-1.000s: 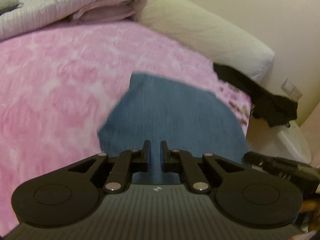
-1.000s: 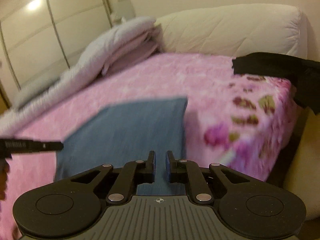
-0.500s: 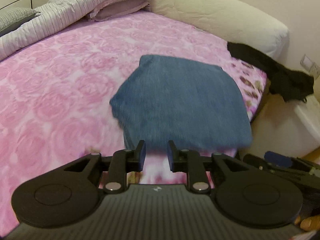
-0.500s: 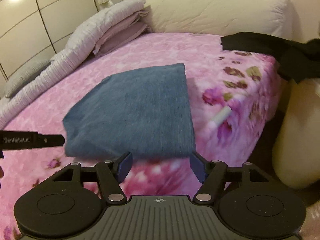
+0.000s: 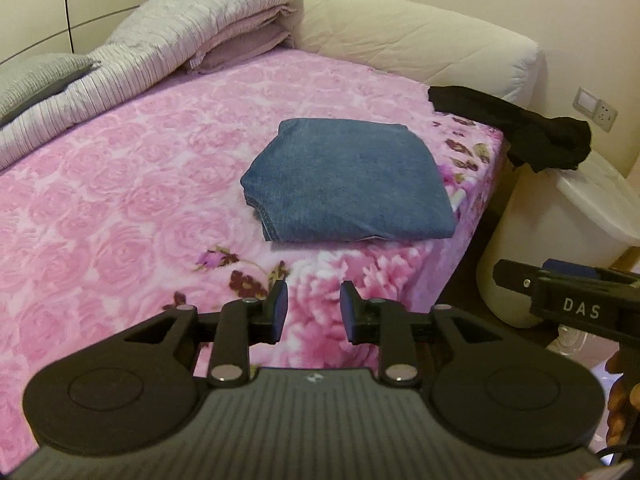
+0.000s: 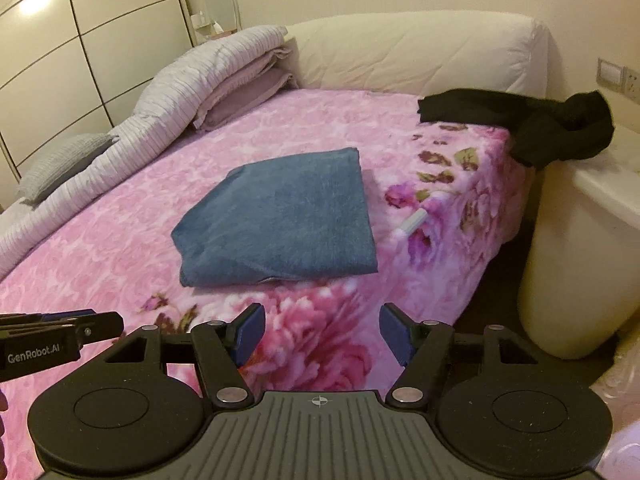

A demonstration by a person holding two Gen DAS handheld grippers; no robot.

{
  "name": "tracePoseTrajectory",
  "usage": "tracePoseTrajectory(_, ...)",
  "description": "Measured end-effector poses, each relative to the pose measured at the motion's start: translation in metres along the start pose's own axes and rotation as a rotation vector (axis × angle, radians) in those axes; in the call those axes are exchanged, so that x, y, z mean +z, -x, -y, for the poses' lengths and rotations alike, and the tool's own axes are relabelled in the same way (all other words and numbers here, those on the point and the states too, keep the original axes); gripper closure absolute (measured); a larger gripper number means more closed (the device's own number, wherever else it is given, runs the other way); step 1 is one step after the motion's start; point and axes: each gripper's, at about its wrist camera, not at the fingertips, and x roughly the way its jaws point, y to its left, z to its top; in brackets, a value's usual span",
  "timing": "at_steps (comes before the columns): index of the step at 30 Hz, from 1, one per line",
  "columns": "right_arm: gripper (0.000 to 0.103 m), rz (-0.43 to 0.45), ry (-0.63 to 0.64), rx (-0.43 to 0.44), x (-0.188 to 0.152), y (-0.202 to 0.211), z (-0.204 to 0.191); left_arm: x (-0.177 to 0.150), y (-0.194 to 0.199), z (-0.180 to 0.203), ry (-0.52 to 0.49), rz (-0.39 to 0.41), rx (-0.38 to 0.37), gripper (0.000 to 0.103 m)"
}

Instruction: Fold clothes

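Bed (image 5: 120,184), pink rose blanket, takes up most of both views. Cream headboard (image 6: 420,52) behind; grey-and-mauve bedding stack (image 5: 208,28) at far left.

Blue garment (image 5: 348,184) lies folded in a neat block on the blanket near the bed's right edge, touching nothing but the blanket. A second ago both grippers were right over it, jaws nearly closed and low on the cloth; half a second ago they had begun to part. Now both have pulled back toward the foot of the bed and the garment sits free, well ahead of the fingertips.

Left gripper (image 5: 312,310): partly open, nothing between the fingers. Right gripper (image 6: 322,334): wide open, also empty.

Reading: last fold done and released. This item looks finished. Black garment (image 6: 520,120), draped over the far right corner of the bed onto a white bin (image 5: 560,232), looks unfolded, likely next.

Hard to make out:
- small white stick-like object (image 6: 414,222) on the blanket just right of the blue garment; cannot identify it.
- underside layers of the fold hidden; a pale sliver shows at the near edge.
- black garment's full shape hidden past the bed edge.
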Motion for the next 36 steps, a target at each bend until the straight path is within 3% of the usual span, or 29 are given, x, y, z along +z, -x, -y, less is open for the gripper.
tracePoseTrajectory(10, 0.036, 0.070, 0.071, -0.014, -0.018, 0.053, -0.023, -0.024, 0.055, 0.002, 0.023, 0.077, -0.017, 0.077)
tracePoseTrajectory(18, 0.036, 0.121, 0.096, 0.004, -0.025, 0.077, -0.027, -0.035, 0.078, 0.003, 0.056, 0.109, -0.034, 0.076)
tracePoseTrajectory(24, 0.036, 0.127, 0.094, 0.020, -0.021, 0.075, -0.023, -0.030, 0.075, -0.002, 0.082, 0.106, -0.036, 0.075)
tracePoseTrajectory(29, 0.036, 0.106, 0.080, 0.023, -0.011, 0.054, -0.015, -0.017, 0.044, -0.008, 0.136, 0.066, -0.067, 0.071)
tracePoseTrajectory(31, 0.036, 0.078, 0.054, 0.037, -0.009, 0.037, -0.005, -0.012, 0.021, -0.017, 0.221, 0.048, -0.115, 0.067)
tracePoseTrajectory(36, 0.036, -0.031, -0.047, 0.074, -0.012, -0.018, 0.031, -0.017, -0.048, -0.055, 0.560, -0.023, -0.221, 0.066)
